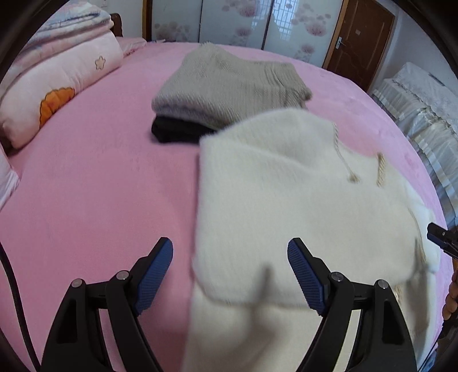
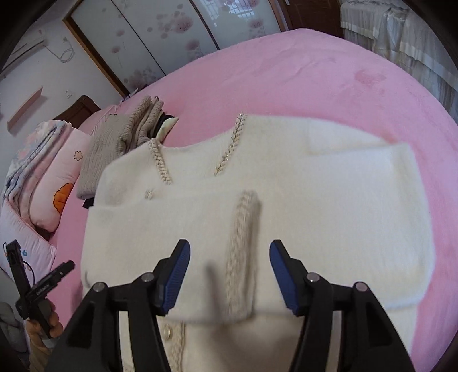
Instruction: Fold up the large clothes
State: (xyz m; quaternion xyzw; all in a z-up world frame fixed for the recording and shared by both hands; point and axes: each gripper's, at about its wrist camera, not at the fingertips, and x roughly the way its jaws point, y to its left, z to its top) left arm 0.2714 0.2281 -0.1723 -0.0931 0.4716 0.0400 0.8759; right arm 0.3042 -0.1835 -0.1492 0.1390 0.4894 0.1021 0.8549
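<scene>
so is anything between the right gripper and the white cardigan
No, nothing visible. The right gripper is open directly over the white cardigan, with only its own braided trim between the fingers.

Even, soft daylight fills both views, perhaps from the frosted panels (image 1: 229, 25) beyond the bed's (image 1: 86, 177) far edge. Shadows are faint. The white sweater (image 2: 286, 200) is motion-blurred nearest the cameras. Fisheye bending curves the bed's edges, with dark corners.

Cream fuzzy cardigan (image 2: 315, 200) with beige braided trim, plain pink bedsheet (image 1: 86, 186), grey-beige ribbed sweater (image 1: 229, 85)
</scene>
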